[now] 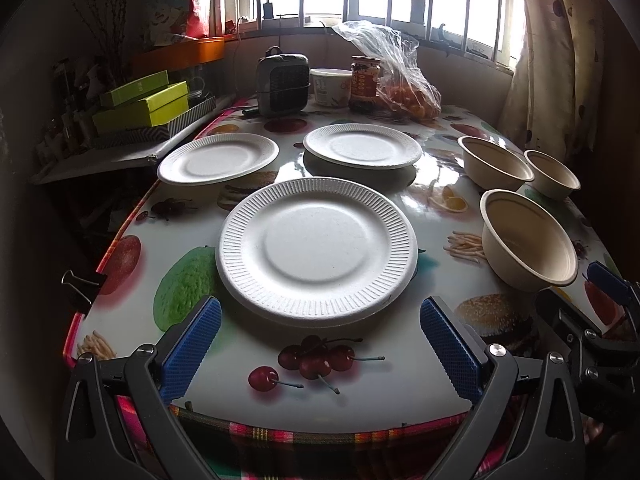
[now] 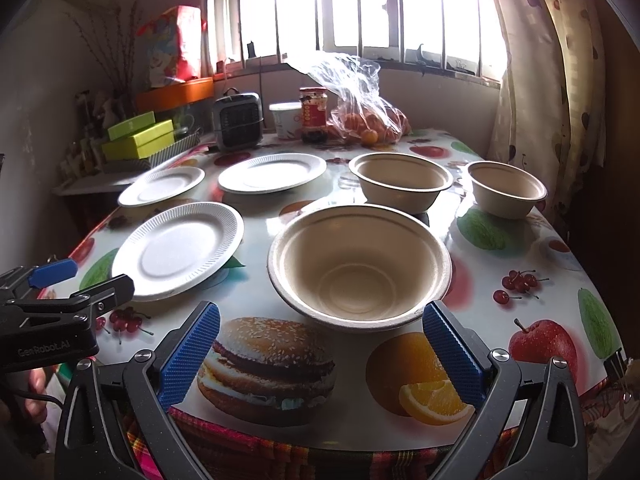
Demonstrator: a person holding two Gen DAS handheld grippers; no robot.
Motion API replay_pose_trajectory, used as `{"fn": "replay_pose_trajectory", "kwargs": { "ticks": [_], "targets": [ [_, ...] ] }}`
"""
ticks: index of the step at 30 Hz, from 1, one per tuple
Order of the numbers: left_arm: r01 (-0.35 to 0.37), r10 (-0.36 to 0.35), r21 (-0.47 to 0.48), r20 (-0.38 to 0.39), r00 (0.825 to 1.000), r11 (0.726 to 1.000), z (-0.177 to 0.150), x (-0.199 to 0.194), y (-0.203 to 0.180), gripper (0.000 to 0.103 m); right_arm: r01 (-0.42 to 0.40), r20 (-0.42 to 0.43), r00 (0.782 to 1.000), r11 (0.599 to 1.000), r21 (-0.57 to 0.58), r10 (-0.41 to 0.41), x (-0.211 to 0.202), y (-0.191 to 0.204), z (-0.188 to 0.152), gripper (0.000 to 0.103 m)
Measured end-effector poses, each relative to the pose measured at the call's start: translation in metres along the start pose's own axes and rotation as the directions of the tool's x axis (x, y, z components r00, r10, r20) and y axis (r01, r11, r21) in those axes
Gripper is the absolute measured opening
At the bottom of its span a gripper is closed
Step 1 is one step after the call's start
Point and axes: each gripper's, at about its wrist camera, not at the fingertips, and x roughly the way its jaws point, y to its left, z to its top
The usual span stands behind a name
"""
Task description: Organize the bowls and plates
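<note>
On table [image 1: 400, 396]: 3 plates, nearest plate [image 1: 316, 250] ahead of left gripper [image 1: 320, 344], jaws apart, empty | right gripper [image 2: 320, 344] jaws apart, empty, facing nearest bowl [image 2: 360, 264] | risk: light paper ware skids on glossy cloth when nudged.

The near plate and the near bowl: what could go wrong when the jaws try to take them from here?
1. The near plate lies flat on the glossy tablecloth, so the open left gripper may push it instead of catching its thin rim.
2. The near bowl looks light; the open right gripper could tip it or dent its wall.
</note>
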Motion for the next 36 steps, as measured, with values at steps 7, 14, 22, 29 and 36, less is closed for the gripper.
{"fn": "replay_pose_trajectory", "kwargs": {
  "ticks": [7,14,22,29,36],
  "targets": [
    [-0.011,0.011,-0.021,0.019,1.0,1.0,0.012,-0.003,0.012,0.1,-0.024,0.031,0.999,0.999,-0.027,0.025,-0.002,0.007,0.018,0.103],
    [-0.04,0.041,-0.055,0.029,0.999,0.998,0.031,-0.003,0.037,0.1,-0.05,0.034,0.998,0.998,-0.044,0.052,0.008,0.018,0.051,0.103],
    [-0.107,0.109,-0.131,0.011,0.994,0.986,0.058,0.005,0.08,0.1,-0.114,0.01,0.993,0.989,-0.098,0.115,0.027,0.043,0.095,0.103],
    [-0.158,0.163,-0.196,0.006,0.987,0.968,0.083,0.017,0.125,0.1,-0.222,-0.071,0.974,0.967,-0.123,0.215,0.066,0.069,0.133,0.103],
    [-0.178,0.179,-0.243,-0.019,0.984,0.953,0.109,0.036,0.162,0.1,-0.291,-0.133,0.954,0.937,-0.191,0.269,0.108,0.101,0.161,0.102]
  ]
}}
